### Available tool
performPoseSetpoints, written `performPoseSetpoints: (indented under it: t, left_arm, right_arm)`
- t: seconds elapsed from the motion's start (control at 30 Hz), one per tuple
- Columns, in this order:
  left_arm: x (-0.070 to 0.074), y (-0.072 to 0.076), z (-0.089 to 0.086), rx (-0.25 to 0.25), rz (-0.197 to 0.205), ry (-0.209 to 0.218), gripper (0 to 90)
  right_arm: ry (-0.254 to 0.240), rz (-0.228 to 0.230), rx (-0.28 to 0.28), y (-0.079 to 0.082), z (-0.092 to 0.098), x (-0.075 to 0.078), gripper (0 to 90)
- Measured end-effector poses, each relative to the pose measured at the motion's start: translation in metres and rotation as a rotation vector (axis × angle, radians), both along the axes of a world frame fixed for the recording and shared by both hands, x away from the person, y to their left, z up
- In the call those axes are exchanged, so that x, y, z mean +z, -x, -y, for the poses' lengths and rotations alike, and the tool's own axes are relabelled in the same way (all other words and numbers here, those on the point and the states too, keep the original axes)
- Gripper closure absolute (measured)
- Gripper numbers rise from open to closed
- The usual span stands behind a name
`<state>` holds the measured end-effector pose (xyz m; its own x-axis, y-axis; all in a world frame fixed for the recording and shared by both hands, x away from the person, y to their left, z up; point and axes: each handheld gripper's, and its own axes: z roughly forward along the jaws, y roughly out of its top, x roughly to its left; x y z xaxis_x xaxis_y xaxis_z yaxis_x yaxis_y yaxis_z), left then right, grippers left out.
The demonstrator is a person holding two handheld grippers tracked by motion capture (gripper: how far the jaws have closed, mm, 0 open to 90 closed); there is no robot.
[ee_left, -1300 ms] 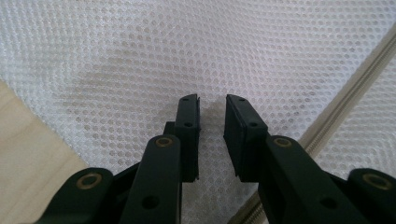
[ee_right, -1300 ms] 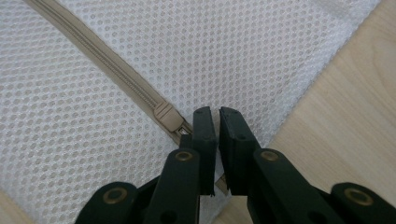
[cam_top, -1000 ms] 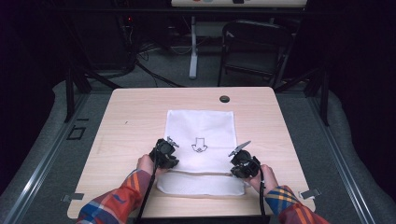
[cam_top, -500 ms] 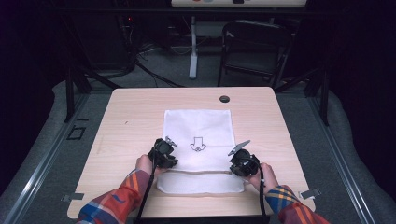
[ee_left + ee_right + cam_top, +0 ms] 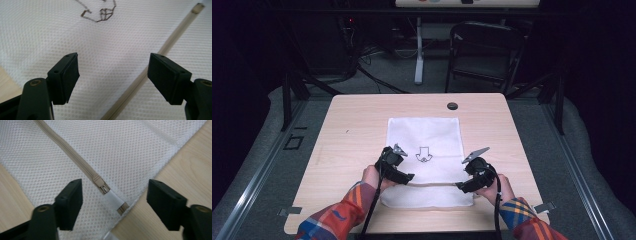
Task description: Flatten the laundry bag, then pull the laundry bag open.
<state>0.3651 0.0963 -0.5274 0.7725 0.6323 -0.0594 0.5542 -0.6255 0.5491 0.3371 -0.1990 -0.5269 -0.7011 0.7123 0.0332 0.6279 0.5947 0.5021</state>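
A white mesh bag [image 5: 424, 135] lies flat in the middle of the wooden table [image 5: 352, 125], with a small line drawing [image 5: 423, 153] printed on it. A beige zipper [image 5: 432, 183] runs across it near the front edge. My left gripper [image 5: 404, 176] hovers over the bag's left side, open, with the mesh [image 5: 112, 50] and the zipper [image 5: 150, 67] between and beyond its jaws. My right gripper [image 5: 464, 185] is open over the bag's right end. The zipper slider [image 5: 101, 185] and its white tab [image 5: 113, 198] lie between its jaws, close to the bag's corner.
A small black round grommet [image 5: 452, 106] sits near the table's far edge. Beyond the table stand a dark folding chair [image 5: 484, 55], a stand's post and cables on the floor. Plaid sleeves come in from the bottom.
Both grippers have moved slightly forward and lower over the bag's zipper line. The bag lies as before.
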Motion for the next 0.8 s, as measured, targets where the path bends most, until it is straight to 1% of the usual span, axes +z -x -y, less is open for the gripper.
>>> performPoseSetpoints:
  t: [0.03, 0.1, 0.13, 0.2, 0.23, 0.3, 0.37, 0.43, 0.47, 0.53, 0.57, 0.6, 0.63, 0.67, 0.7, 0.73, 0.8]
  left_arm:
    - [0.001, 0.002, 0.003, -0.004, 0.002, 0.007, 22.5]
    - [0.003, 0.004, 0.006, -0.022, 0.006, 0.006, 21.9]
    - [0.003, 0.005, 0.009, -0.033, 0.006, 0.009, 21.6]
    - [0.004, 0.007, 0.012, -0.035, 0.008, 0.01, 21.0]
    - [0.004, 0.008, 0.015, -0.04, 0.008, 0.012, 20.8]
    - [0.004, 0.009, 0.018, -0.044, 0.009, 0.009, 20.1]
    - [0.005, 0.01, 0.021, -0.05, 0.01, 0.007, 19.7]
    - [0.006, 0.011, 0.024, -0.059, 0.012, 0.019, 19.4]
    - [0.006, 0.011, 0.026, -0.065, 0.014, 0.023, 19.3]
    - [0.006, 0.013, 0.031, -0.081, 0.015, 0.042, 18.7]
    - [0.006, 0.014, 0.033, -0.092, 0.017, 0.046, 18.6]
    - [0.006, 0.015, 0.036, -0.096, 0.015, 0.052, 18.6]
    - [0.006, 0.016, 0.039, -0.109, 0.016, 0.049, 18.6]
    - [0.005, 0.017, 0.041, -0.119, 0.012, 0.056, 18.7]
    - [0.005, 0.018, 0.045, -0.127, 0.014, 0.055, 18.9]
    - [0.005, 0.019, 0.048, -0.135, 0.014, 0.054, 19.0]
    - [0.004, 0.02, 0.054, -0.15, 0.015, 0.056, 19.5]
  right_arm:
    - [0.002, -0.006, -0.001, 0.0, 0.002, 0.001, 22.0]
    - [-0.002, -0.01, -0.007, 0.0, 0.004, 0.001, 19.3]
    - [0.003, -0.015, -0.014, 0.0, 0.006, 0.001, 18.6]
    - [0.007, -0.027, -0.012, 0.0, 0.007, 0.001, 17.8]
    - [-0.004, -0.022, -0.022, 0.0, 0.007, 0.0, 17.7]
    - [-0.006, -0.023, -0.021, 0.001, 0.008, 0.0, 17.5]
    - [-0.003, -0.024, -0.018, 0.001, 0.008, 0.0, 17.5]
    - [0.004, -0.02, -0.01, 0.0, 0.009, -0.001, 17.6]
    - [-0.001, -0.031, -0.01, 0.001, 0.008, 0.0, 18.2]
    - [0.009, -0.032, -0.006, 0.0, 0.008, 0.0, 17.3]
    - [-0.004, -0.039, -0.01, 0.0, 0.008, -0.001, 17.6]
    - [0.002, -0.043, -0.005, 0.0, 0.007, -0.001, 17.6]
    - [0.001, -0.047, -0.007, 0.0, 0.007, -0.001, 17.8]
    - [-0.003, -0.045, -0.011, 0.0, 0.006, -0.001, 18.9]
    - [0.013, -0.044, -0.007, 0.0, 0.006, -0.001, 20.3]
    - [0.015, -0.044, -0.003, 0.0, 0.006, -0.001, 20.6]
    - [0.004, -0.047, -0.008, 0.001, 0.006, -0.002, 23.1]
